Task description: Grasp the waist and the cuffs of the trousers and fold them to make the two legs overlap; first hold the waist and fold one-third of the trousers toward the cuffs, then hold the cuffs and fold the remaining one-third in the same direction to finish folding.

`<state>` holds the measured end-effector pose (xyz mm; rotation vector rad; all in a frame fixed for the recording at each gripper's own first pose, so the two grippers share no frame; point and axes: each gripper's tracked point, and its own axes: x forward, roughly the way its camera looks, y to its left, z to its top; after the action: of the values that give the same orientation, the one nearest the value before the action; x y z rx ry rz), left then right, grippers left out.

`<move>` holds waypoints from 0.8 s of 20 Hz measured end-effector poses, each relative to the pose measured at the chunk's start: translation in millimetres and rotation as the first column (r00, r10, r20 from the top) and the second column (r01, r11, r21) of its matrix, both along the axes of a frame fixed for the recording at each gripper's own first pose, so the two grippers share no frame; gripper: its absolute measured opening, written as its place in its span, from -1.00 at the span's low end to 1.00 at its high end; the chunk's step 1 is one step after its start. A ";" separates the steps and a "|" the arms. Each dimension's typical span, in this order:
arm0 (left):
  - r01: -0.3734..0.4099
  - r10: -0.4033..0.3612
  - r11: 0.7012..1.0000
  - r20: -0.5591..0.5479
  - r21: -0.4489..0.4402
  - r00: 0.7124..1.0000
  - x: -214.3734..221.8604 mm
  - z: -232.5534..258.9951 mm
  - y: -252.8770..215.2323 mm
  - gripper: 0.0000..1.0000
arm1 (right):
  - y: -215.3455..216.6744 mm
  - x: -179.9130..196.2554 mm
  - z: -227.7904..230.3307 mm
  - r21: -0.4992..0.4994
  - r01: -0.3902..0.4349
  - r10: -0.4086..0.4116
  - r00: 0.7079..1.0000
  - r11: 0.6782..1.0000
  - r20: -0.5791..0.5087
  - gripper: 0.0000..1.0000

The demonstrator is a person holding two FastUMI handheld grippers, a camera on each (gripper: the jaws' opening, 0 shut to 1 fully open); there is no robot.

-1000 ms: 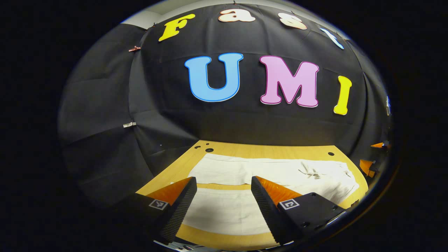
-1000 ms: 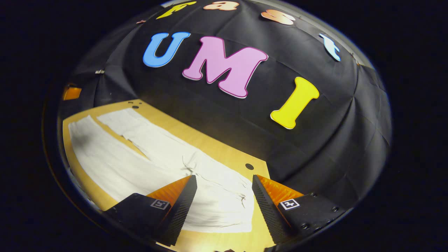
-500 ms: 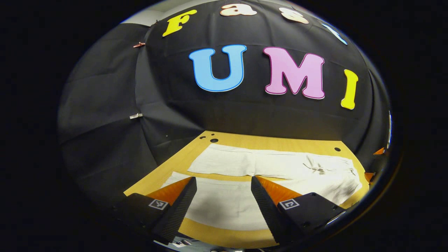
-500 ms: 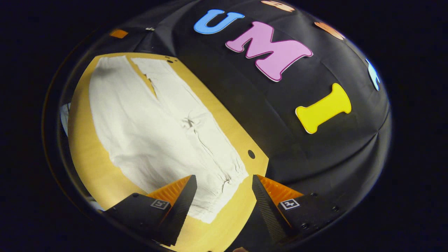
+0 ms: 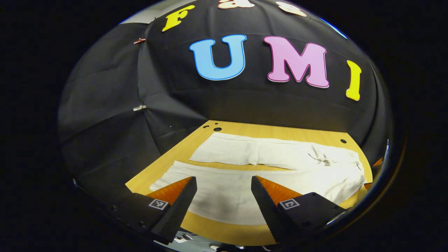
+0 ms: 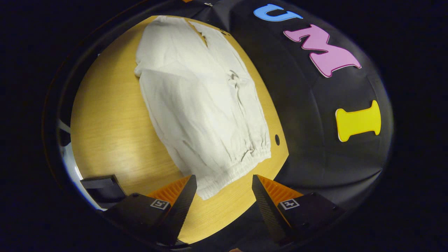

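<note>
Change since earlier: both claws have risen and tipped down; the right claw's view has swung from a slanting look along the legs to a look down onto the waist end, and the left gripper view now takes in more of the near leg.
Worktop: pale yellow wooden worktop (image 5: 266, 134) carries the garment, with bare wood showing all round it.
Trousers: white, crinkled cotton trousers (image 6: 196, 105) lie flat and unfolded, legs side by side with a narrow wedge of wood between them, so the overlap of the legs is not yet made.
Waist: gathered elastic waistband (image 6: 238, 166) lies just ahead of the right claw's fingers, near the worktop edge.
Cuffs: near-leg cuff (image 5: 164, 176) lies just ahead of the left claw, to its left.
Right claw (image 6: 224, 196): spread wide, holding nothing, apart from the cloth.
Left claw (image 5: 224, 196): spread wide, empty, over the near leg.
Doing the step well: judged from the task, each claw should come down on the near edge, right at the waistband corner and left at the cuff, pinching both layers of cloth; then lift together and carry the near leg over the far one, keeping the fabric taut so the edges line up.
Risk: thin cloth may slip or bunch if only one layer is caught.
</note>
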<state>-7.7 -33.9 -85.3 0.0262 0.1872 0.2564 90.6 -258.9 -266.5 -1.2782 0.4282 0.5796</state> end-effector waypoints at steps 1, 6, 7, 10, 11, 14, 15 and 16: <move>0.004 -0.004 1.000 0.005 0.001 1.000 0.9 2.1 -0.9 0.98 | -3.1 0.9 -6.3 -0.027 -0.010 0.010 1.000 1.000 -0.010 0.96; -0.006 0.006 1.000 -0.005 -0.017 1.000 5.3 -0.6 -3.0 0.96 | -6.8 2.2 -22.5 -0.101 -0.053 0.049 0.998 0.993 -0.045 0.90; -0.010 0.010 1.000 -0.009 -0.014 1.000 6.1 -1.0 -2.6 0.97 | -5.7 4.6 -23.8 -0.100 -0.054 0.050 0.998 0.993 -0.048 0.90; -0.019 0.019 1.000 -0.026 -0.013 0.999 7.3 -6.3 1.6 0.96 | -2.7 12.0 -27.1 -0.098 -0.050 0.044 0.997 0.994 -0.061 0.82; -0.027 0.026 1.000 -0.030 -0.009 0.999 6.6 -7.0 4.6 0.96 | -2.5 13.9 -26.6 -0.093 -0.044 0.039 0.997 0.995 -0.062 0.80; -0.050 0.050 0.999 -0.050 -0.001 0.998 5.4 -15.3 13.9 0.96 | -1.7 24.0 -26.5 -0.069 -0.016 0.012 0.998 0.998 -0.053 0.81; -0.058 0.057 0.998 -0.062 -0.003 0.996 4.9 -19.5 17.5 0.97 | -2.0 25.7 -27.8 -0.068 -0.004 0.000 0.998 0.998 -0.061 0.81; -0.065 0.064 0.998 -0.074 -0.006 0.995 4.0 -24.0 21.1 0.97 | -0.9 29.5 -31.0 -0.071 0.000 -0.005 0.998 0.998 -0.066 0.62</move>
<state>-3.7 -12.8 -109.3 0.0215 0.2627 0.3197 120.1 -259.8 -297.5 -1.3282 0.5094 0.6105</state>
